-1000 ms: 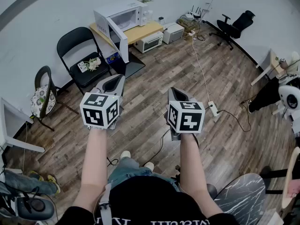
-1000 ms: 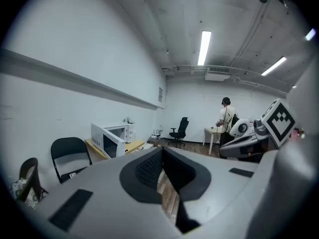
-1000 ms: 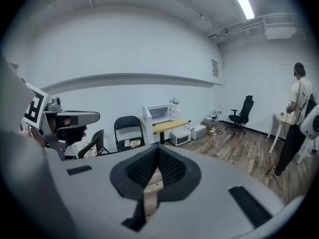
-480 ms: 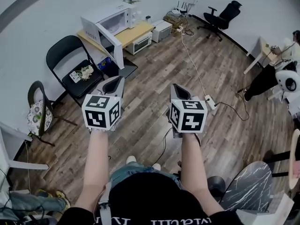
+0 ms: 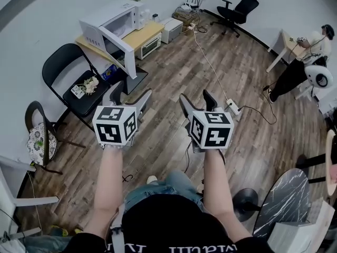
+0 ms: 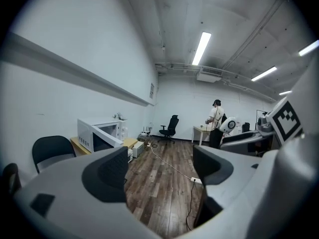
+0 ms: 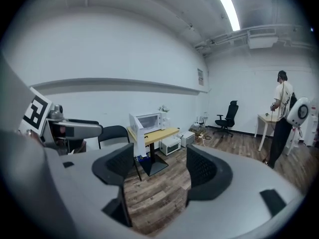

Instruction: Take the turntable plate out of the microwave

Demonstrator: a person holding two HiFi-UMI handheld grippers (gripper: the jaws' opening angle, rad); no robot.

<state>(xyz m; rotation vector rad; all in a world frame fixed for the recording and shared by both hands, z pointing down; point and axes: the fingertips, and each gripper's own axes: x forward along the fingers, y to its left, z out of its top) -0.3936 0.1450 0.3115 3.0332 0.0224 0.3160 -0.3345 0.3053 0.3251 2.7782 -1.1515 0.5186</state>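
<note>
The left gripper (image 5: 131, 91) and the right gripper (image 5: 196, 96) are held side by side above the wooden floor (image 5: 237, 62). Their jaws are opening, with nothing between them. The white microwave (image 5: 108, 21) is seen far left on a worktop (image 5: 150, 33), well apart from both, with its door swung open. The turntable plate is too small to be made out.
</note>
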